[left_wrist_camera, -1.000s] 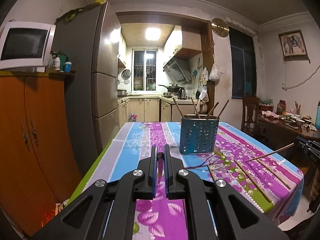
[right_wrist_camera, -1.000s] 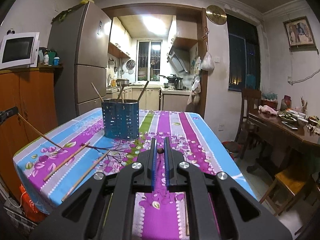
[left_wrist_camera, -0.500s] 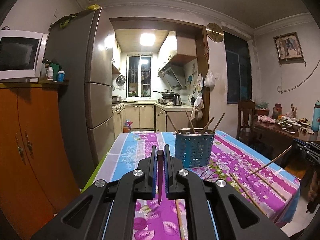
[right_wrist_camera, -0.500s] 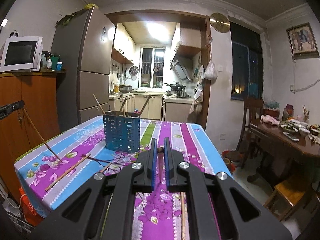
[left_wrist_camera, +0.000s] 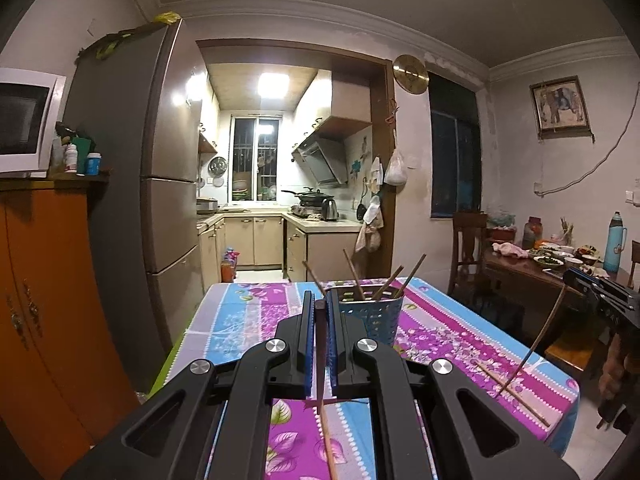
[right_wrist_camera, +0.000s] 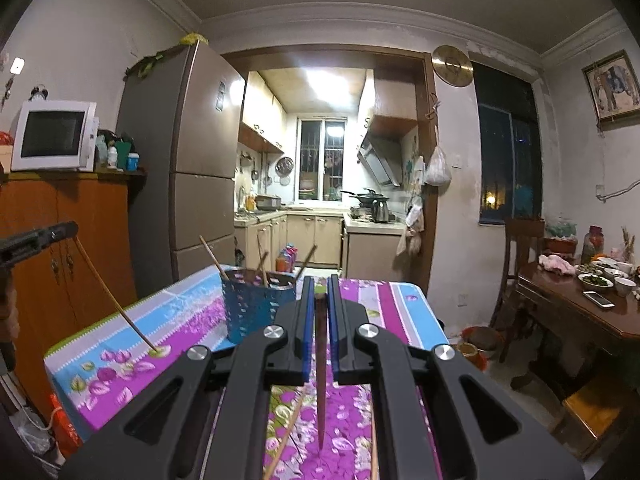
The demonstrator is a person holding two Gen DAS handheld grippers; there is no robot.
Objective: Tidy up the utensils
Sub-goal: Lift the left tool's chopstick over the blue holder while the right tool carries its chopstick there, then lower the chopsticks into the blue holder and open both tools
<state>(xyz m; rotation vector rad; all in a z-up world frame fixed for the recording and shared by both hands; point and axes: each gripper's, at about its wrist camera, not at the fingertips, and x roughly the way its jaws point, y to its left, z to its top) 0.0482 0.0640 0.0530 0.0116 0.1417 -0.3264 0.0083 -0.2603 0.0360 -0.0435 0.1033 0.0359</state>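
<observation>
In the left wrist view my left gripper (left_wrist_camera: 319, 300) is shut on a chopstick (left_wrist_camera: 322, 380) that hangs down over the flowered tablecloth (left_wrist_camera: 240, 320). The blue perforated holder (left_wrist_camera: 370, 316) stands just beyond, right of the fingers, with several chopsticks in it. At the right edge my right gripper (left_wrist_camera: 592, 286) holds another chopstick (left_wrist_camera: 538, 344) slanting down to the cloth. In the right wrist view the right gripper (right_wrist_camera: 319, 284) is shut on a dark chopstick (right_wrist_camera: 320, 368). The holder (right_wrist_camera: 256, 308) is ahead on the left, and the left gripper (right_wrist_camera: 44, 236) and its chopstick (right_wrist_camera: 112, 300) are at the far left.
Loose chopsticks (left_wrist_camera: 508, 390) lie on the cloth to the right, and more chopsticks (right_wrist_camera: 286, 436) lie under the right gripper. A fridge (left_wrist_camera: 160, 200) and an orange cabinet (left_wrist_camera: 40, 300) stand to the left. A wooden dining table (right_wrist_camera: 580, 312) with dishes and a chair are to the right.
Both grippers have risen above the table with their chopsticks. The chopsticks now hang steeper, and the holder sits lower in both views.
</observation>
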